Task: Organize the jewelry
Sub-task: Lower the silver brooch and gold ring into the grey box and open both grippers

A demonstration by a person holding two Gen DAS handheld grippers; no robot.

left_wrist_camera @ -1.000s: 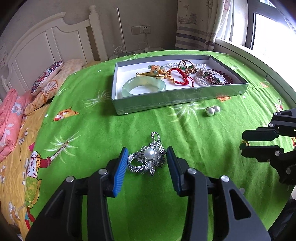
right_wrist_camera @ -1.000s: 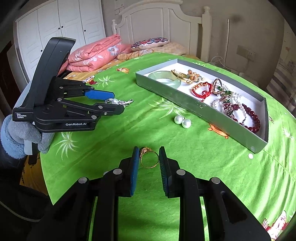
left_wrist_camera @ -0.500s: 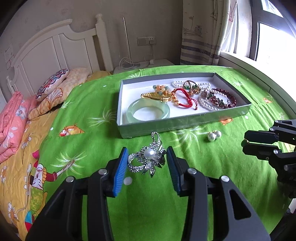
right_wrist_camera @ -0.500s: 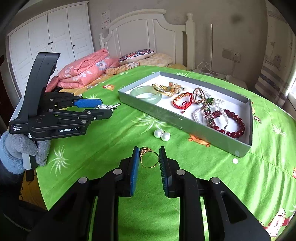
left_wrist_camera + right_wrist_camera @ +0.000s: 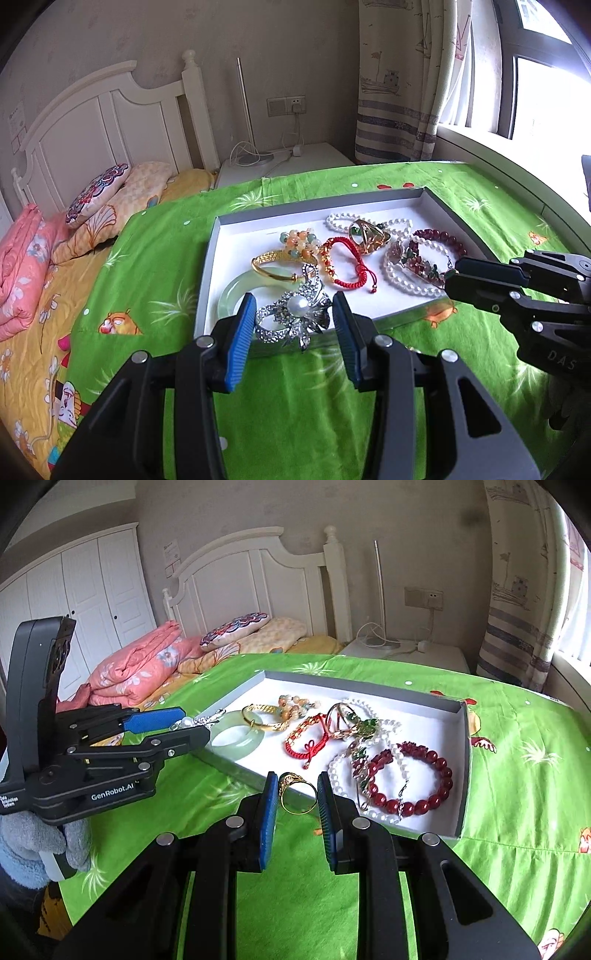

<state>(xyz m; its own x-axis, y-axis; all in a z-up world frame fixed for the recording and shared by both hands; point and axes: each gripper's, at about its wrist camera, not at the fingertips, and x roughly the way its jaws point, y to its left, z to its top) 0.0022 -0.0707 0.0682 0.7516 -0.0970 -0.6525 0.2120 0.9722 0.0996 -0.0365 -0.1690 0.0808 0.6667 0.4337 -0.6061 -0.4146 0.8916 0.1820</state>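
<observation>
We see a bed (image 5: 303, 424) under a green cartoon-print cover, headboard (image 5: 236, 579) at the far end, pink quilt (image 5: 136, 664) and pillows along its left edge.

A grey tray (image 5: 207, 280) with a white floor sits on the cover toward the far end, near the window-side edge. In it: a pale green bangle (image 5: 236, 736) at the near left corner, a gold bangle (image 5: 260, 716) resting on its far rim, a red cord bracelet (image 5: 308, 738) mid-tray, a dark red bead bracelet (image 5: 417, 775) at the right end, white pearl strands (image 5: 373, 710) tangled with a large gold ring and green beads between them.

Our left hand-held gripper (image 5: 294, 321) is clamped on a silver brooch (image 5: 295, 317) with a pearl centre. The blue pads (image 5: 240, 343) press its two sides. It hangs over the tray's near left corner, above the green bangle; we cannot tell if it touches the bangle.

Our right hand-held gripper (image 5: 297, 805) is clamped on a thin gold ring (image 5: 295, 794), band pinched between the pads (image 5: 269, 819). It sits over the tray's near wall, around the middle of that wall, just left of the pearl strand and the red beads.

From the left camera, the right hand-held gripper comes in from the right edge, tips at the tray's near right corner.
</observation>
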